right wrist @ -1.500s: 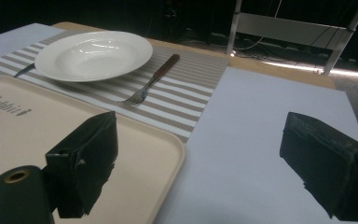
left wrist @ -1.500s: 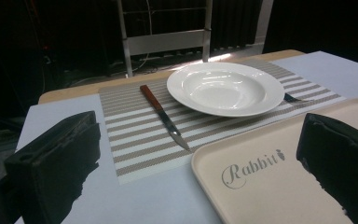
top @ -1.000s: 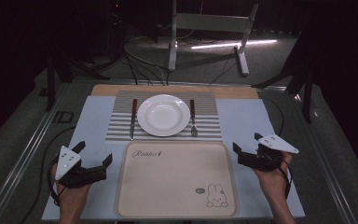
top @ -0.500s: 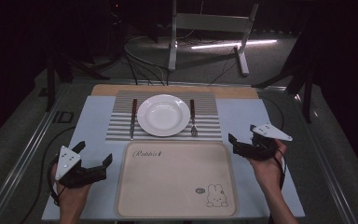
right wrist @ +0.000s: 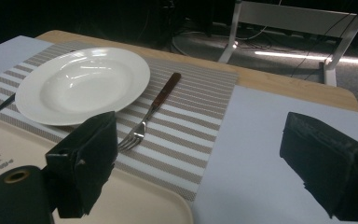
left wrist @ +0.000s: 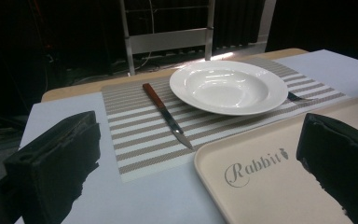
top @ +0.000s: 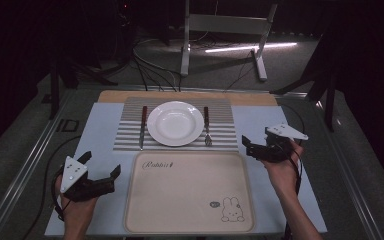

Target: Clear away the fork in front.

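With its jaws standing wide and empty, the right claw [top: 250, 147] is hovering near the fork [right wrist: 150, 111] lying on the striped placemat [right wrist: 191, 140] just beside the plate [right wrist: 81, 84], so it should be descending squarely over the handle.

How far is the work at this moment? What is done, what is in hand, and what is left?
Nothing looks done: the plate, knife and fork all lie on the striped mat, and the tray is bare. In hand: the right gripper, open, hovers near the fork. The left gripper rests open beside the tray. All handling seems left.
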`<state>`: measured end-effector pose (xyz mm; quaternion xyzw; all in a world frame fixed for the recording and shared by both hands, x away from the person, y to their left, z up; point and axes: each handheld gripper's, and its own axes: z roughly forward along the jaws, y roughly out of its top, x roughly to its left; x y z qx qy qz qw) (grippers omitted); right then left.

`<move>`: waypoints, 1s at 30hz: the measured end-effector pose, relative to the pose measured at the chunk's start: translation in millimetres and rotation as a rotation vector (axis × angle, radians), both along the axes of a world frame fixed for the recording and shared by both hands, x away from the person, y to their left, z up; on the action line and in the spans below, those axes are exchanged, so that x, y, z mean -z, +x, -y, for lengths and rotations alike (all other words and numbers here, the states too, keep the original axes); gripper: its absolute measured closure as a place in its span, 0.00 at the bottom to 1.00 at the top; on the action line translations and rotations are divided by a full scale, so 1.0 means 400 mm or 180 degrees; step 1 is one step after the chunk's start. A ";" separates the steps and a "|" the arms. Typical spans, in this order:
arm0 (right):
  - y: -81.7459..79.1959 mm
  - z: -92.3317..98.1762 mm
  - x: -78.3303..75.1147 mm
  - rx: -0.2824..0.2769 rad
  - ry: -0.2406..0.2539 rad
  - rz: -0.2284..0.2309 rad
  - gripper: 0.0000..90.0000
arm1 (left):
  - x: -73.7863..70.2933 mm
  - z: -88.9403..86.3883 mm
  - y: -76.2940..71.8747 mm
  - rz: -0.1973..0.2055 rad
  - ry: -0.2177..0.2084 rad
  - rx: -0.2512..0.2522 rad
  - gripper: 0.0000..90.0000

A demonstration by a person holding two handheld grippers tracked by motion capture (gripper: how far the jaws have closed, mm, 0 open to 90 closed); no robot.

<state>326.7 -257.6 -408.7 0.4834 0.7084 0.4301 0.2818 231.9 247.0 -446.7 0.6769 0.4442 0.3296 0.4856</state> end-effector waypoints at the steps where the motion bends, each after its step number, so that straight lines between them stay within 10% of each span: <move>1: 0.004 -0.002 -0.002 0.0000 -0.0001 -0.0003 0.13 | 0.000 0.000 0.000 0.0000 0.0001 0.0001 0.00; 30: 0.162 -0.060 -0.045 0.0107 0.0009 -0.0221 0.13 | 0.003 -0.004 0.001 0.0004 0.0020 -0.0026 0.00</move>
